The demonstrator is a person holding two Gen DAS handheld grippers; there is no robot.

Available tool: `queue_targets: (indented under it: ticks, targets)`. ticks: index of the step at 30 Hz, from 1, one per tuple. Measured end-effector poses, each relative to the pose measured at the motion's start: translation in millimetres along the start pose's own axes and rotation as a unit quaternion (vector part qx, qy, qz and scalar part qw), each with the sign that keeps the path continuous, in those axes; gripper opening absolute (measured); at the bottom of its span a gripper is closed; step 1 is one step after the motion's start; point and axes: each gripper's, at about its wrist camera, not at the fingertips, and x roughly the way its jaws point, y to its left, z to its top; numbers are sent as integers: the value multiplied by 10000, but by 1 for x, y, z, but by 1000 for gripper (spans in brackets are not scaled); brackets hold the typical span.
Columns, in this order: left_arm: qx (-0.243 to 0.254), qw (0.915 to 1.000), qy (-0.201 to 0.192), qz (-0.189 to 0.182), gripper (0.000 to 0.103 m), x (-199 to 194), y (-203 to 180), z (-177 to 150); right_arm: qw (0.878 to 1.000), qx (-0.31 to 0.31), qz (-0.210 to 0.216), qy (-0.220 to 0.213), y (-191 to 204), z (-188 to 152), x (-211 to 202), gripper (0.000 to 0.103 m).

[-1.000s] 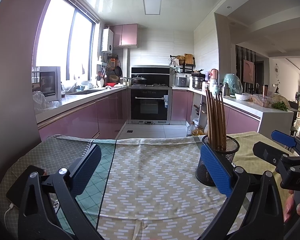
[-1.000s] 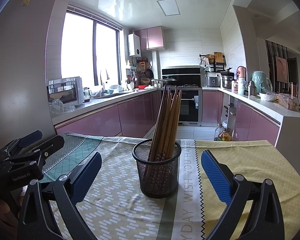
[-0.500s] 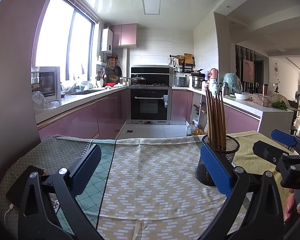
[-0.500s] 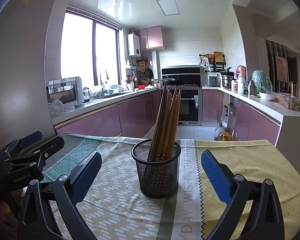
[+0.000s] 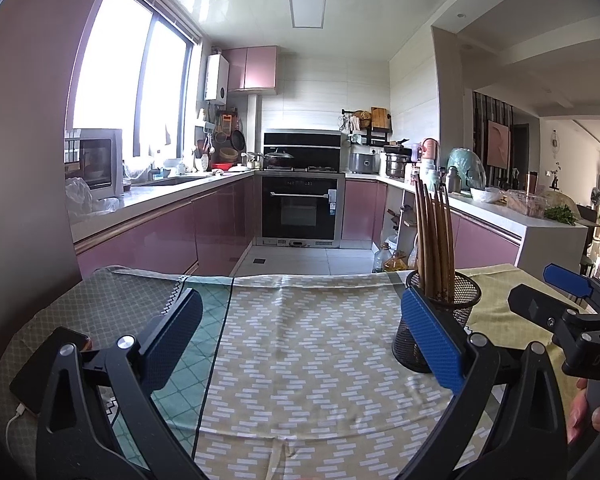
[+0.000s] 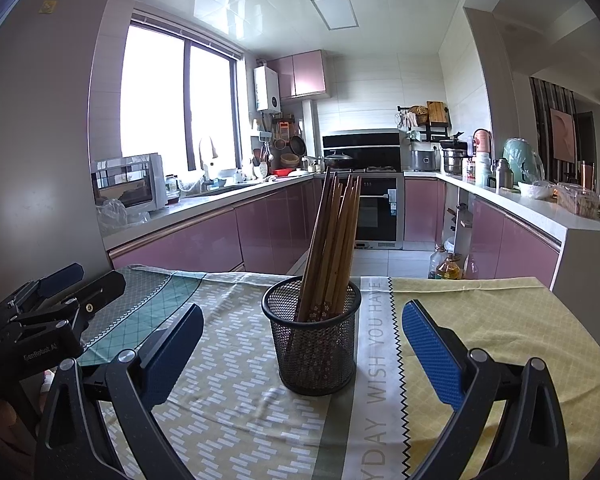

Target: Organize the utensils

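Chopsticks [image 6: 332, 240] gathered in mesh holder [image 6: 314, 344], near middle of table cloth [image 6: 227, 400]. Long axis near vertical, tips up, leaned slightly to right in right view.

Both tongs released, nothing grasped: right gripper [image 6: 300, 354] held before holder, left gripper [image 5: 300, 344] over bare cloth, holder just beyond its right finger.

Step judged: sorting seems finished, or not begun. If more is needed, right gripper must be advanced around holder, then closed.

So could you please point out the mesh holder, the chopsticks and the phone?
mesh holder [image 6: 320, 356], right wrist view, front wall.
chopsticks [image 6: 334, 248], right wrist view, mid-shafts.
phone [image 5: 39, 372], left wrist view, dark screen.
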Motion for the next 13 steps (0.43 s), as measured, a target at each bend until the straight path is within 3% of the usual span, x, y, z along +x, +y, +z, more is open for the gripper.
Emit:
queue_targets:
  ticks: [7,10,12,13]
  targets:
    - [60,9998,208,11,98,3,-5,-6,9997,-50,-161,166,-8,-4,5,96]
    - [61,9987,493,109,98,12,-2,-10,9971,-26,-459,608,-34,-9,18,96]
    - [69,9971,747,126,98,20,2,-14,9892,97,-754,1254,-63,-15,38,96]
    - [57,9956,928,138,98,24,5,-18,9892,97,-754,1254,-63,-15,38,96]
